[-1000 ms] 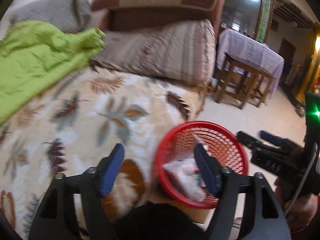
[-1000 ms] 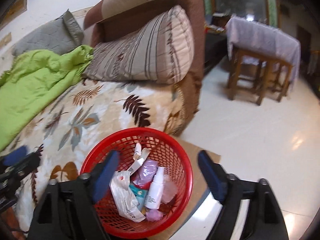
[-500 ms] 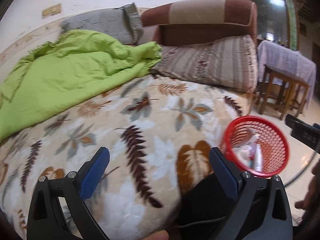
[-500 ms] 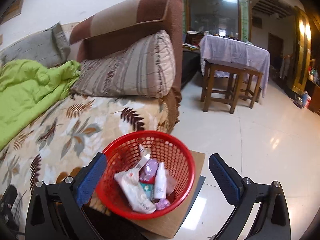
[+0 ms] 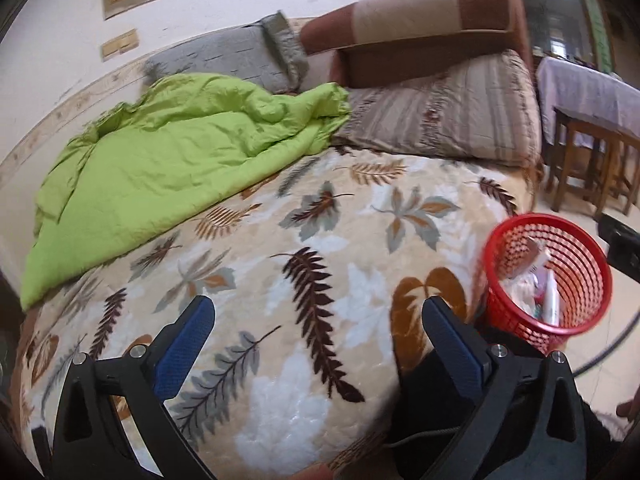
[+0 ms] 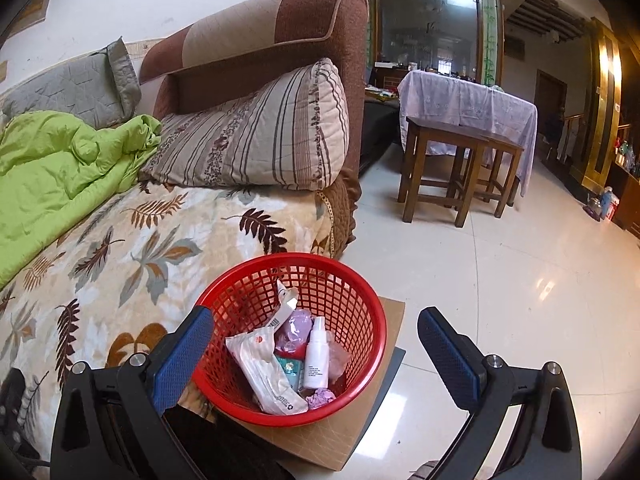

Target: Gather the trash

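You're hovering both grippers, jaws wide, holding nothing. Basket [image 6: 288,344] between right jaws holding trash; bed [image 5: 320,280] ahead showing none left.

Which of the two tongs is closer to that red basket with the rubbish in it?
The right. The right tongs hang open just above the red basket; the left tongs are open over the bed, with the basket off to their right.

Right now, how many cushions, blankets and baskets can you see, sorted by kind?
Cushions: 2, striped cushion and grey cushion
Blankets: 2, green blanket and leaf-print blanket
Baskets: 1, red basket
Total: 5
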A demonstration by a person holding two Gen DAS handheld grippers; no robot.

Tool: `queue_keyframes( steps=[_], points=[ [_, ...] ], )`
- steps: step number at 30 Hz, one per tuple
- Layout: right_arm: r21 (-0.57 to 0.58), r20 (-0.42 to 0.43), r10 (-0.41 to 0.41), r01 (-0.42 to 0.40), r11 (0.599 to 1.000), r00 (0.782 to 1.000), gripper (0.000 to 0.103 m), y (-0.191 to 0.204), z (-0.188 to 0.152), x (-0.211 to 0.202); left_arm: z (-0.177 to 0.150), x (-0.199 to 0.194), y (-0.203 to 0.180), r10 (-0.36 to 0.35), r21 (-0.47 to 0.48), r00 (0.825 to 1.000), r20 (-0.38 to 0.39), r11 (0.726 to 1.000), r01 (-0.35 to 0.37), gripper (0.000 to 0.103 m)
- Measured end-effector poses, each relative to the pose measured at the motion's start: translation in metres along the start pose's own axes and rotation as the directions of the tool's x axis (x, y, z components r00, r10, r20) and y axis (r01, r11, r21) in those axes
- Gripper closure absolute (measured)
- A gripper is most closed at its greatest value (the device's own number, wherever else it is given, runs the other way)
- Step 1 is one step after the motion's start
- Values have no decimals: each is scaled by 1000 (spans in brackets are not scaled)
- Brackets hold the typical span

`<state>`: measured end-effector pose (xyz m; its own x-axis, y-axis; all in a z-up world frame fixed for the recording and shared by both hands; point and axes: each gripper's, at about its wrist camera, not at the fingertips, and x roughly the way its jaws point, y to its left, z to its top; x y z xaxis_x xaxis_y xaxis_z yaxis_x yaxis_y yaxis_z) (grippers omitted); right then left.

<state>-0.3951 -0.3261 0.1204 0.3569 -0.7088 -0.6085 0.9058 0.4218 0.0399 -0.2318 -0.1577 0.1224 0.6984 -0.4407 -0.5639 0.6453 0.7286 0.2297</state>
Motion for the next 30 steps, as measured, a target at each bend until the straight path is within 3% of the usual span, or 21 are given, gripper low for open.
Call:
queue_keyframes(
  steps=[30],
  points=[
    [-16, -17, 11, -11, 1000, 1000, 0, 7, -4, 7, -5, 7, 9, -41, -65, 999, -24, 997, 39, 0]
  ],
)
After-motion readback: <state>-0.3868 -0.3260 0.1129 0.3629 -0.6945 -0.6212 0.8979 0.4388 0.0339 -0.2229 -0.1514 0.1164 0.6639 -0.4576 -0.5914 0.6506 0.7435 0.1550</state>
